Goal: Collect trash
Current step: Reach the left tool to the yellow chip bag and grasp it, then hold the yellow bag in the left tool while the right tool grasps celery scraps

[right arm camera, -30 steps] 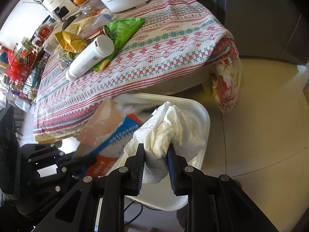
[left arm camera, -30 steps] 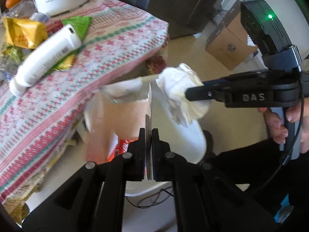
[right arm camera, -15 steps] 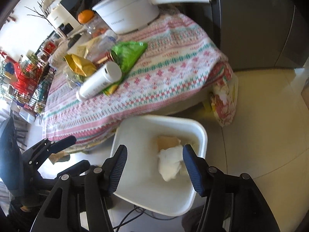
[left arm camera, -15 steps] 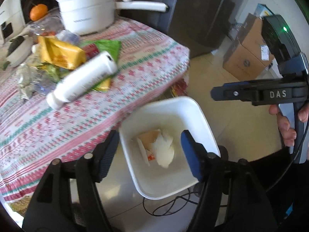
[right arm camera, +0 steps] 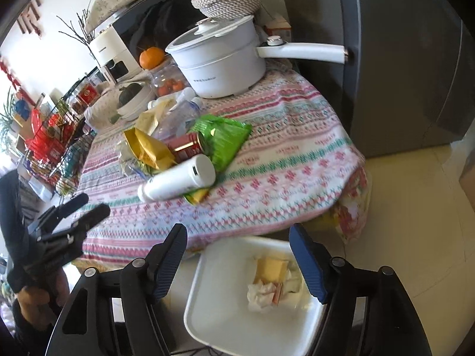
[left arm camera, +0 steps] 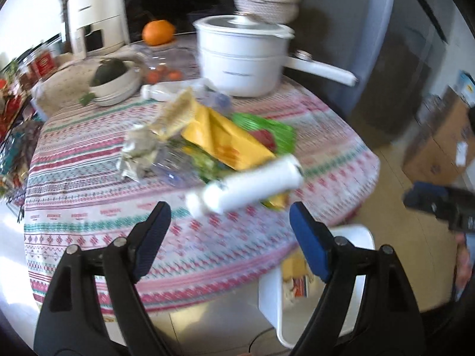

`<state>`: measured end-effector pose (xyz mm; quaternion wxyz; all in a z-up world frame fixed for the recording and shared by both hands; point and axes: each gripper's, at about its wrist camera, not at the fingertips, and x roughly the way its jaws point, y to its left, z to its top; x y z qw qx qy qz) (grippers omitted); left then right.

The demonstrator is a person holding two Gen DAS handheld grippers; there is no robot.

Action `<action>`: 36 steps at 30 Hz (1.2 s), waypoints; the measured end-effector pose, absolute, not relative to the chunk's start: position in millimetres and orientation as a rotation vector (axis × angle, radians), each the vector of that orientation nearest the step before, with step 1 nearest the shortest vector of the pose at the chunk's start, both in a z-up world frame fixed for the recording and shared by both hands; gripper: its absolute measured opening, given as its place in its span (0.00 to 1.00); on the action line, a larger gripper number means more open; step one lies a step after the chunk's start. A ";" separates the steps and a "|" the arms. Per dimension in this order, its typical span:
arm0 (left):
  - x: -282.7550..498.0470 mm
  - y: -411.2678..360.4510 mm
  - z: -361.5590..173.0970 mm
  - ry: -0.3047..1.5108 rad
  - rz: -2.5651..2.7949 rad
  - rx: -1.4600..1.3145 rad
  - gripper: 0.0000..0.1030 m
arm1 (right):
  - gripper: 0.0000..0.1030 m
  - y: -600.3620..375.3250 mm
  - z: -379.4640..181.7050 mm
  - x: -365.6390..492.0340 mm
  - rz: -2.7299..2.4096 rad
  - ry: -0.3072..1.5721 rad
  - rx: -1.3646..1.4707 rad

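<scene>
My left gripper (left arm camera: 229, 209) hovers over the near edge of the patterned tablecloth (left arm camera: 89, 207), its jaws opening with nothing between them. Just beyond its fingers a white bottle (left arm camera: 252, 182) lies on its side against a yellow wrapper (left arm camera: 225, 139), a green wrapper (left arm camera: 267, 130) and a silver wrapper (left arm camera: 136, 154). My right gripper (right arm camera: 237, 231) hangs above the white bin (right arm camera: 219, 320) on the floor, jaws also opening and empty. A crumpled tissue (right arm camera: 259, 292) and a pale wrapper (right arm camera: 271, 267) lie in the bin. A red can (right arm camera: 187, 146) sits among the table trash.
At the back of the table stand a white pot (right arm camera: 219, 68) with a long handle, an orange (right arm camera: 151, 56) and a bowl (left arm camera: 114, 84). A wire rack (right arm camera: 53, 142) is at the left, a dark cabinet (right arm camera: 400, 74) behind, and cardboard boxes (left arm camera: 439, 148) on the floor at the right.
Both grippers let go of their trash, which now lies in the bin, and both opened wide. Both rose; the left swung away from the bin toward the table's pile.
</scene>
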<state>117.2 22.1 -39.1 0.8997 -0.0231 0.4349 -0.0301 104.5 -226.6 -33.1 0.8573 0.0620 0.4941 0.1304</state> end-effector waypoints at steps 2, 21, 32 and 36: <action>129.0 31.6 -41.6 0.893 -0.046 -0.093 0.80 | 0.71 -216.2 -33.3 112.8 0.265 1.036 0.109; 214.3 49.5 -77.8 0.889 0.028 -0.331 0.30 | 0.71 -193.3 -60.3 166.6 0.229 1.100 0.090; 206.2 45.4 -64.6 0.848 0.032 -0.279 0.02 | 0.71 -186.6 -63.0 173.6 0.237 1.102 0.084; 194.0 51.0 -46.7 0.813 0.011 -0.276 0.02 | 0.71 -181.3 -62.0 173.6 0.243 1.096 0.082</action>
